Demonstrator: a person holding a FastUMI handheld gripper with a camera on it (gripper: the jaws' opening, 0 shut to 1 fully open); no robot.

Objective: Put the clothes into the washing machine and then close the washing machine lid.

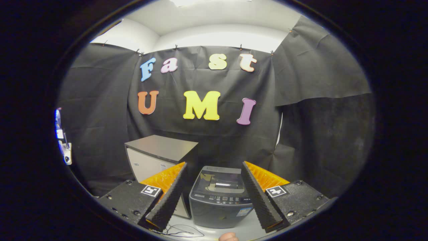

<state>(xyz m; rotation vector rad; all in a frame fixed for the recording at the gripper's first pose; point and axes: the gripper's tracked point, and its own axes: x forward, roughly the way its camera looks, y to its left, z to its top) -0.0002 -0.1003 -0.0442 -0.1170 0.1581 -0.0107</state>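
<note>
I am holding my tongs [214,190] spread wide with nothing between the fingers, and I am looking along them at the small dark grey top-loading washing machine [219,204], which is sitting beyond the fingertips and framed in the gap between them. Its glossy tinted lid [220,180] is lying flat and shut, with a row of small buttons on the control panel [222,199] along the front edge. I am not seeing any clothes from here, and the tinted lid is not letting me tell whether anything is lying in the drum; so this could be a machine waiting to be loaded or one already loaded and closed again. What I am worrying about is the lid: it looks smooth and slick, so my fingers could be slipping off its edge if I have to lift it, and a dropped lid would be slamming. A grey-topped cabinet with a pale front [157,157] is standing just beside the machine, close enough for one wide finger to be clipping it. A thin dark cable [182,231] is trailing on the pale floor [247,231] in front, ready to snag.
</note>
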